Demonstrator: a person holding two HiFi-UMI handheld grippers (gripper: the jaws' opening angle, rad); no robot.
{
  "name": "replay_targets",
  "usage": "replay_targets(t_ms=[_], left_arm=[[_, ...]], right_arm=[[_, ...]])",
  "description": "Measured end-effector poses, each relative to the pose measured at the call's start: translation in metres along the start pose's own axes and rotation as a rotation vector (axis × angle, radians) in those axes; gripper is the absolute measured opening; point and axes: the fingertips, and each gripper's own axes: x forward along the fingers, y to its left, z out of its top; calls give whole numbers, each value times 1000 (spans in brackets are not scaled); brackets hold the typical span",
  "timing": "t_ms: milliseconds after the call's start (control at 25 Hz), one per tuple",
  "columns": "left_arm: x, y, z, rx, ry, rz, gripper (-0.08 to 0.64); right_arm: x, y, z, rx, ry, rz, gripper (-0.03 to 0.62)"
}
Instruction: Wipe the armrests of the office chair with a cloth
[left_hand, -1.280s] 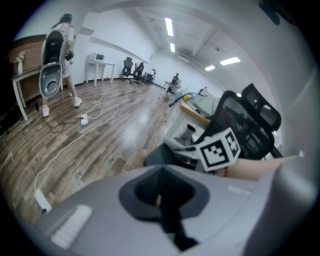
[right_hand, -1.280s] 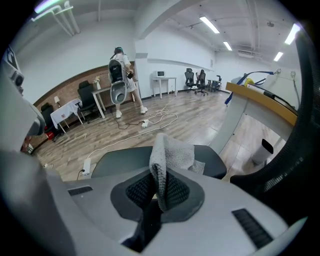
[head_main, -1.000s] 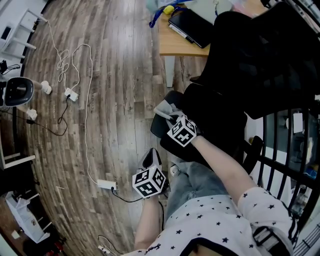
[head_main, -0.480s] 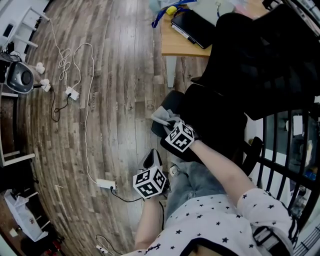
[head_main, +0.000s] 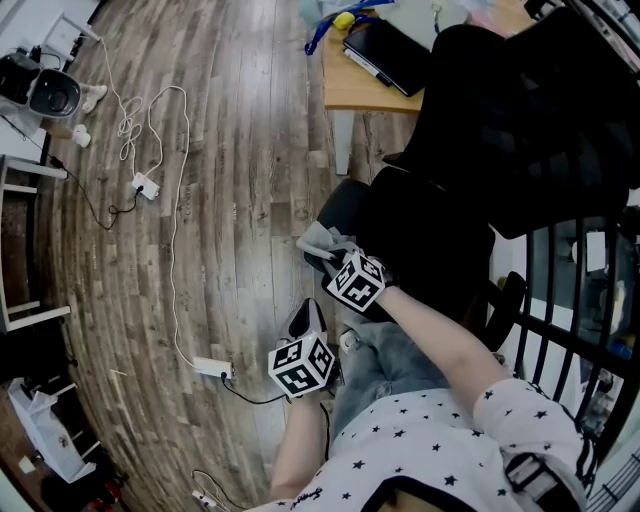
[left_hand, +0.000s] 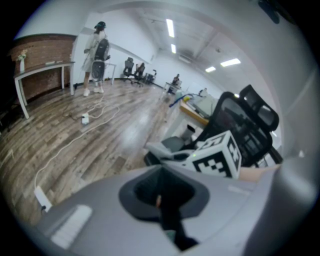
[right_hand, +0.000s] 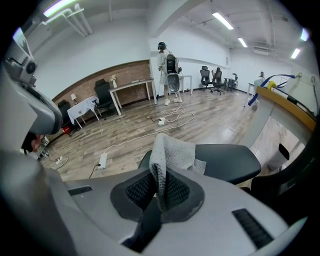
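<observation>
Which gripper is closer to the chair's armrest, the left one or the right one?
Right. The right gripper holds the cloth right at the armrest; the left gripper hangs apart from it, above the floor beside the person's leg.

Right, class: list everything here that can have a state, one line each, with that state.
right gripper, fingers shut on the cloth
cloth, pinched at one edge, the rest draped on the armrest's near end
armrest, level, partly covered by the cloth
left gripper, fingers shut, nothing between them, apart from the chair
office chair, upright, seat unoccupied
</observation>
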Motion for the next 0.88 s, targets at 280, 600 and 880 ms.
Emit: replay_targets(t_ms=[280,600,880], left_arm=[[-6,5,-5,-5,-2,4,8],[-14,8,-10,-9,-7,0,8],[-22,16,-16,-7,-5,2,8]], right_arm=[[1,18,-1,-13,-1,20,26],[2,29,-2,-26,5,22,26],[2,35,-1,-33,8,17,26]])
